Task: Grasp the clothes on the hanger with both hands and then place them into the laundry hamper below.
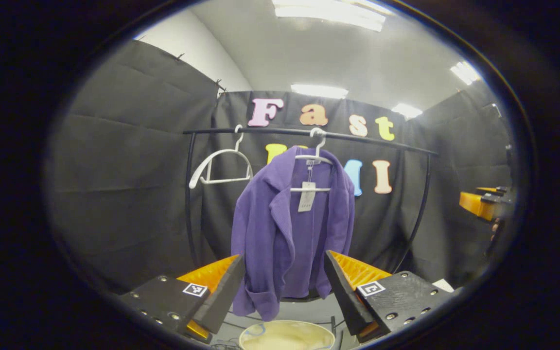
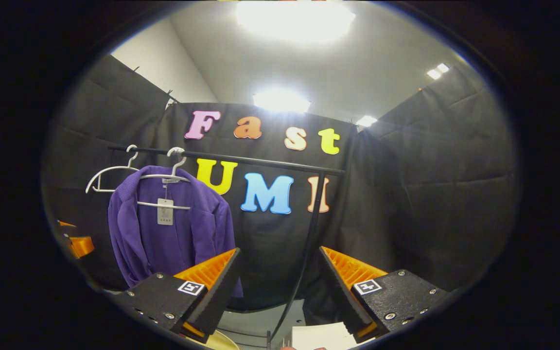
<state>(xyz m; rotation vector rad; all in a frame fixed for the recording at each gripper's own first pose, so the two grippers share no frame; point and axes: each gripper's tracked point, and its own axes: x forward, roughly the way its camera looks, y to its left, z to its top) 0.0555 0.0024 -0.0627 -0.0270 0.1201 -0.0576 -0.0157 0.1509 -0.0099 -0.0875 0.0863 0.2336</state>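
Observation:
A purple jacket (image 1: 289, 223) with a paper tag hangs on a white hanger (image 1: 313, 158) from a black rail (image 1: 372, 142). My left gripper (image 1: 284, 265) stands open in front of its lower half, apart from it. The round rim of the laundry hamper (image 1: 287, 335) shows below, between the fingers. In the right gripper view the purple jacket (image 2: 168, 228) hangs at the left, and my right gripper (image 2: 280, 262) is open, off to the jacket's right and facing the rail's upright post (image 2: 309, 243). The right gripper (image 1: 484, 201) also appears at the far right of the left gripper view.
An empty white hanger (image 1: 219, 167) hangs on the rail left of the jacket. The rail's curved black posts (image 1: 190, 204) stand on either side. Black cloth walls close the booth. A white sheet (image 2: 319, 338) lies low in the right gripper view.

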